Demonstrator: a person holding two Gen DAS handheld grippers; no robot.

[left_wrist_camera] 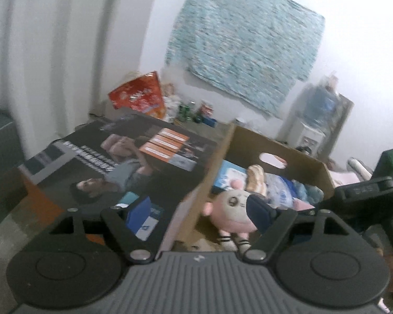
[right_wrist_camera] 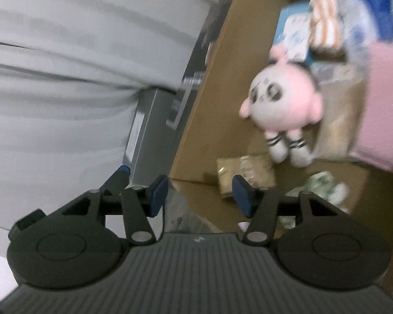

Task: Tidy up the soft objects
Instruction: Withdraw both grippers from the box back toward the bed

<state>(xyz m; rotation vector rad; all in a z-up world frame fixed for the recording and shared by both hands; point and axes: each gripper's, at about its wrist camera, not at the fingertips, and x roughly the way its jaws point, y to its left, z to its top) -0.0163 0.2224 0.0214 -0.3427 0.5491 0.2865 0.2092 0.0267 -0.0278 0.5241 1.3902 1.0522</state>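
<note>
Left wrist view: The cardboard box [left_wrist_camera: 296, 157] occupies the centre right of the frame. The pink plush doll [left_wrist_camera: 230, 209] lies inside it at lower centre, with further soft packets stacked behind it toward the upper right. The left gripper [left_wrist_camera: 199, 216] is seen with its jaws spread wide and released; nothing is held between them. One blue pad overlaps the doll in the picture, but contact cannot be confirmed. The right gripper's body is visible at the right edge.

Right wrist view: The doll [right_wrist_camera: 283, 102] lies on the box floor [right_wrist_camera: 214, 130] at centre right. A beige packet [right_wrist_camera: 246, 178] and a green-patterned packet [right_wrist_camera: 325, 185] lie below it, and a pink fabric item [right_wrist_camera: 385, 110] fills the right edge. The right gripper [right_wrist_camera: 200, 196] is partly open and empty, positioned over the box's near corner.

The step in hand is judged to be release after placement into the box. The next move calls for selection of another soft object and alignment of open jaws around it.
</note>
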